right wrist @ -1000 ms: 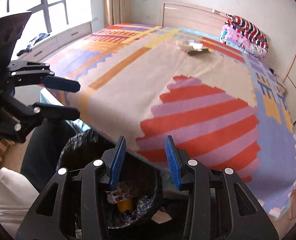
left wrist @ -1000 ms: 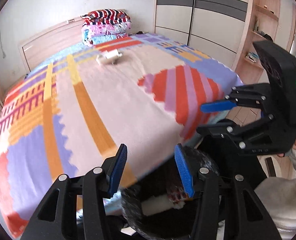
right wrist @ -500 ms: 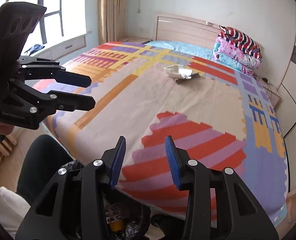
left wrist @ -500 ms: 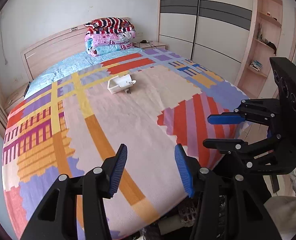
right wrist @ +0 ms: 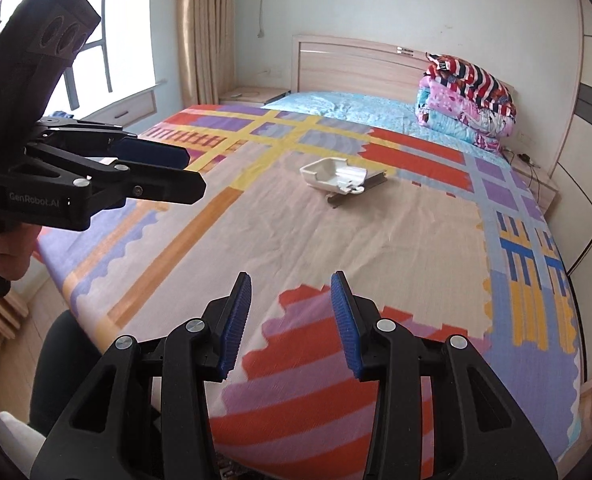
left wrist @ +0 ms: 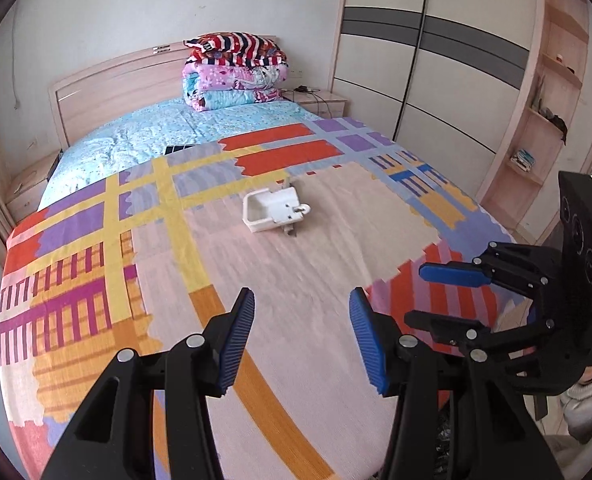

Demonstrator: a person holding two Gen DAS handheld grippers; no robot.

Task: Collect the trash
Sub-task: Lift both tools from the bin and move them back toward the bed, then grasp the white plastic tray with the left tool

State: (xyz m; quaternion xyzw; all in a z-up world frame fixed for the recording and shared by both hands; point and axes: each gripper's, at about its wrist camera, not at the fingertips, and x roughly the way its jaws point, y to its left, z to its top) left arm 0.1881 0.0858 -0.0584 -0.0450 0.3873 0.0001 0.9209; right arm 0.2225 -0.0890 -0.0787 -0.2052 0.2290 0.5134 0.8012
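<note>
Hovering above the near edge of the bed, the left gripper has its blue pads spread, gripping nothing. Mid-bed, well ahead, lies the white plastic tray on the patterned cover. Rightward, the right gripper likewise gapes, empty, beside it.

bare bedspread ahead of both tongs, white tray mid-bed, folded quilts at headboard
</note>
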